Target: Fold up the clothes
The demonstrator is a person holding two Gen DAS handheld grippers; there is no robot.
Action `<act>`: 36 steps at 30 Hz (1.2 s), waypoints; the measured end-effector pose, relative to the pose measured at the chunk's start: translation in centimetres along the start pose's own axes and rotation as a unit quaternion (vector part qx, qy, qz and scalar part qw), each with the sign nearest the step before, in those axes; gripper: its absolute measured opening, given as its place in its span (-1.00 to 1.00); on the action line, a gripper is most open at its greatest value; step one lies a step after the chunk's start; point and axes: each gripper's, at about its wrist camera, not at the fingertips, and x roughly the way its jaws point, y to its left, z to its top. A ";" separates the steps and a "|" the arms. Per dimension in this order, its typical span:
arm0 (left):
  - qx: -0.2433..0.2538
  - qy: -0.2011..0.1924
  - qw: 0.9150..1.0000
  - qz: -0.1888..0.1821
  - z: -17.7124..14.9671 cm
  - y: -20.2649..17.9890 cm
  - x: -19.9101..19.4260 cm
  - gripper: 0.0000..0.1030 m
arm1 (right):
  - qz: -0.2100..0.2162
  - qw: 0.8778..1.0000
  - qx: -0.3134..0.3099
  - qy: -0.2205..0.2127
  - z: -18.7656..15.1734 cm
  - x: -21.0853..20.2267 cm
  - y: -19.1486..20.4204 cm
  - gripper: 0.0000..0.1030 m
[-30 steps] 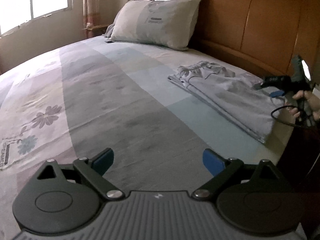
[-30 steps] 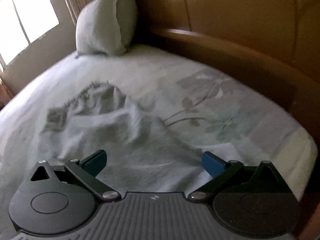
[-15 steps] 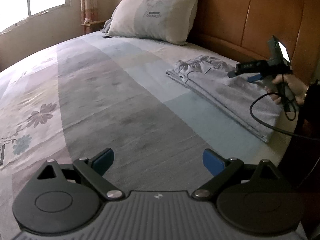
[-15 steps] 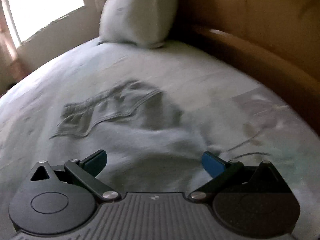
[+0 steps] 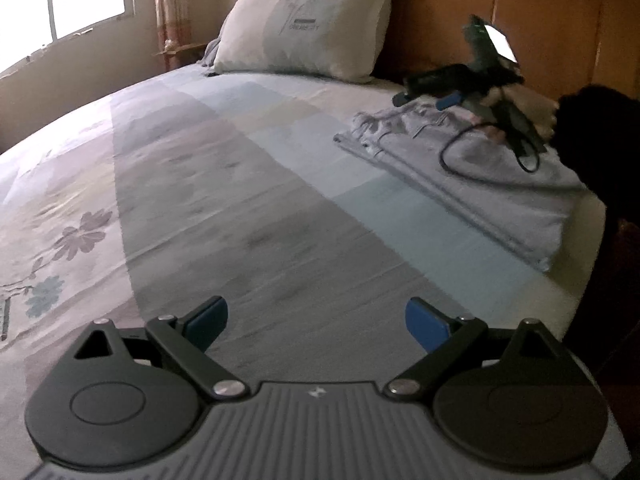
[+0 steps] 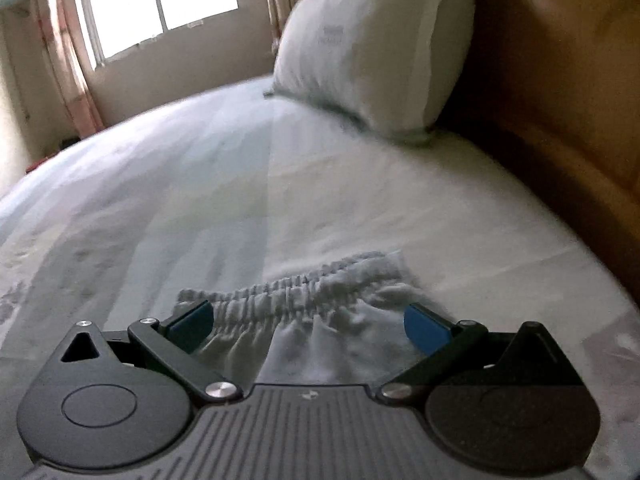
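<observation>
Pale grey trousers (image 5: 472, 176) lie folded lengthwise near the bed's right edge, elastic waistband toward the pillow. In the left wrist view my right gripper (image 5: 426, 100) hovers over that waistband, held by a hand, its blue fingertips apart. The right wrist view shows the gathered waistband (image 6: 304, 292) just ahead of and between the spread blue pads (image 6: 424, 326), nothing pinched; my right gripper (image 6: 306, 322) is open. My left gripper (image 5: 316, 320) is open, low over bare patterned sheet, well left of the trousers.
A pillow (image 5: 308, 28) leans on the wooden headboard (image 5: 552, 20) at the far end. A black cable (image 5: 472, 168) trails across the trousers. A dark sleeve (image 5: 604, 148) fills the right edge. A window (image 6: 160, 0) and curtains stand beyond the bed's far side.
My right gripper has travelled along the trousers from the leg end to the waistband, staying open. The left gripper has shifted slightly, staying open over bare sheet.
</observation>
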 end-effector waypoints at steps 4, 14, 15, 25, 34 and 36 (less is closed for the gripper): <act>-0.006 0.001 1.000 0.005 0.1 0.6 0.3 0.86 | -0.029 0.999 -0.015 0.016 0.4 1.8 0.3 1.00; -0.027 -0.008 0.999 -0.031 0.3 -0.4 -1.2 0.86 | -0.058 0.997 -0.010 0.051 -4.5 -9.4 2.9 1.00; -0.031 -0.008 0.999 -0.035 0.3 -0.6 -1.4 0.86 | -0.063 0.997 -0.005 0.051 -5.4 -10.6 3.3 1.00; -0.001 -0.035 0.998 -0.051 1.4 -4.1 -4.2 0.86 | -0.111 0.991 0.042 0.054 -14.5 -22.1 7.8 1.00; -0.005 -0.030 0.998 -0.060 1.3 -7.0 -5.3 0.86 | -0.125 0.989 0.050 0.056 -19.2 -27.3 11.6 1.00; -0.007 -0.030 0.997 -0.066 1.1 -7.2 -5.6 0.86 | -0.117 0.990 0.057 0.057 -20.2 -27.9 12.2 1.00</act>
